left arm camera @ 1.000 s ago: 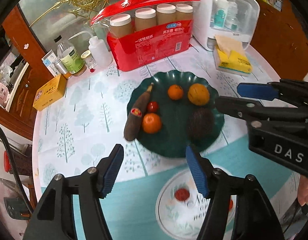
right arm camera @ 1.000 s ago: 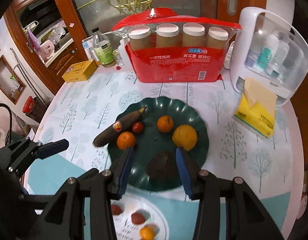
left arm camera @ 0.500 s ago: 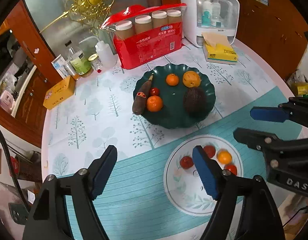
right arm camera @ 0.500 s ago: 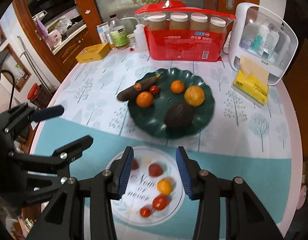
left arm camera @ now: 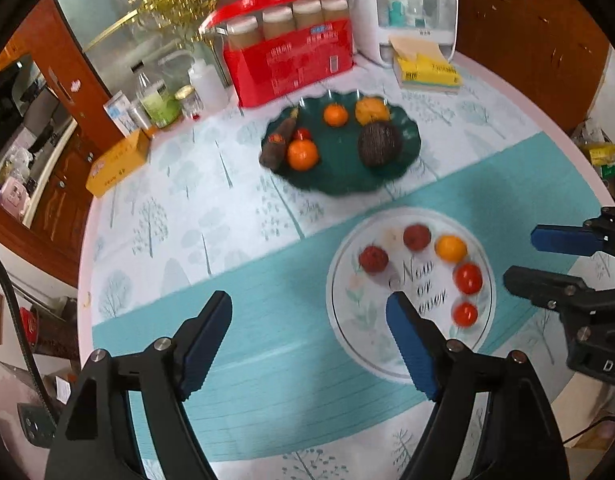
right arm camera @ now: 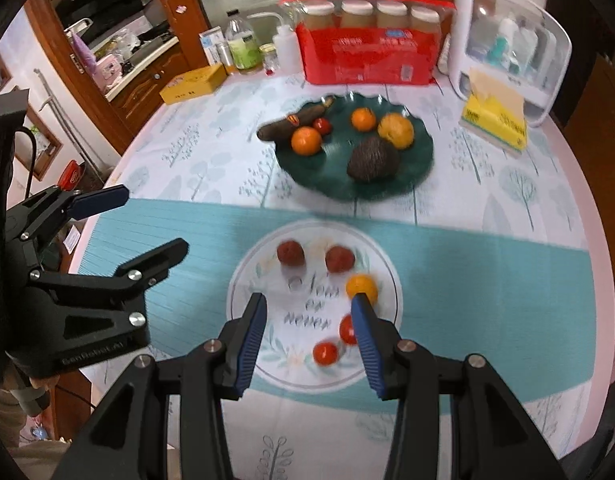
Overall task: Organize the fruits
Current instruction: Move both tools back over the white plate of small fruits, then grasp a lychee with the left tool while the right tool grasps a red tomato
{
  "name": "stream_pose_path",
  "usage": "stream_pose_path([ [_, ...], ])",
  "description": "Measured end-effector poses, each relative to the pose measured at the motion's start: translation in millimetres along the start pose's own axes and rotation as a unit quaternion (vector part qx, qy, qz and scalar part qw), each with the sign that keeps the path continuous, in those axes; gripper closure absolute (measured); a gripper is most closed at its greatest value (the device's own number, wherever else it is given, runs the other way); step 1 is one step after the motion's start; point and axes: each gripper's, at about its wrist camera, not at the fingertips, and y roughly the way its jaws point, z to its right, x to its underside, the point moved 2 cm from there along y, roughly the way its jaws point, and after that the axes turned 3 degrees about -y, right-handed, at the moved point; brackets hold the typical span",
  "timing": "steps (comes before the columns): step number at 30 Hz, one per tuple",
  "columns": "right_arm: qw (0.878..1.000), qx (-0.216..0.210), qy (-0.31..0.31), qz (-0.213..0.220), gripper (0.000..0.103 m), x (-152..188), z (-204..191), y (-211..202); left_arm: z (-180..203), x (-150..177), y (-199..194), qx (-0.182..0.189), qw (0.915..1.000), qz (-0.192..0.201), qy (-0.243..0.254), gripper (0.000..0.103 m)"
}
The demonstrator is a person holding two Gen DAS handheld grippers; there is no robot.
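Round table with the tree-print cloth (right arm camera: pixel 211 148): left gripper (left arm camera: pixel 307 344) jaws apart and empty, white plate (right arm camera: pixel 243 280) of small fruit near, green plate (right arm camera: pixel 423 152) far, right gripper (right arm camera: pixel 307 336) also apart, empty, so I'd drop straight onto one fruit.

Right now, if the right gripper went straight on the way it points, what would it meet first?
Probably the round white plate with lettering: the right gripper, empty and open, points down at its bare middle, beside the small red tomatoes. Depth is unclear.
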Motion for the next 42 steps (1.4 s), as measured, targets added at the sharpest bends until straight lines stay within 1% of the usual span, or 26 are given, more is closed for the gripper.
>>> stream_pose_path([
  [6, 0.999, 0.012, 0.033, -0.022, 0.058, 37.0, 8.2, 21.5, 0.7, 23.7, 28.6, -0.003, 0.9995, -0.032, -0.005, 0.025],
  [10, 0.998, 0.019, 0.056, -0.037, 0.058, 59.3, 14.9, 35.0, -1.4, 36.6, 45.3, 0.011, 0.9982, -0.057, -0.018, 0.025],
  [13, 0.997, 0.026, 0.065, -0.043, 0.058, 73.8, 17.6, 41.8, -2.0, 44.3, 61.8, 0.01, 0.9965, -0.08, -0.022, 0.025],
  [16, 0.996, 0.023, 0.071, -0.057, 0.058, 85.8, 18.9, 50.1, -1.2, 44.8, 73.6, 0.01, 0.9952, -0.096, -0.019, 0.025],
  [19, 0.996, 0.023, 0.071, -0.058, 0.058, 93.6, 19.4, 55.4, 1.0, 38.9, 83.5, 0.01, 0.995, -0.099, -0.013, 0.025],
  [24, 0.995, 0.012, 0.08, -0.057, 0.058, 95.2, 20.4, 64.7, 7.9, 22.2, 97.9, 0.017, 0.9952, -0.096, -0.01, 0.025],
  [28, 0.996, 0.01, 0.072, -0.043, 0.058, 87.1, 17.8, 74.3, 14.8, 7.7, 108.7, 0.028, 0.9952, -0.093, -0.006, 0.025],
  [34, 0.996, -0.008, 0.081, -0.044, 0.059, 79.7, 17.3, 97.1, 26.5, -10.5, 124.1, 0.04, 0.9956, -0.084, -0.008, 0.025],
  [36, 0.996, -0.008, 0.077, -0.047, 0.059, 78.9, 15.1, 103.4, 28.8, -14.8, 129.5, 0.042, 0.9958, -0.08, -0.012, 0.025],
  [39, 0.997, -0.001, 0.061, -0.038, 0.06, 76.5, 9.9, 106.7, 29.9, -19.2, 138.1, 0.044, 0.9961, -0.074, -0.019, 0.025],
  [42, 0.998, 0.013, 0.046, -0.032, 0.064, 73.8, 5.3, 109.7, 31.7, -21.0, 145.2, 0.048, 0.9958, -0.074, -0.025, 0.025],
])
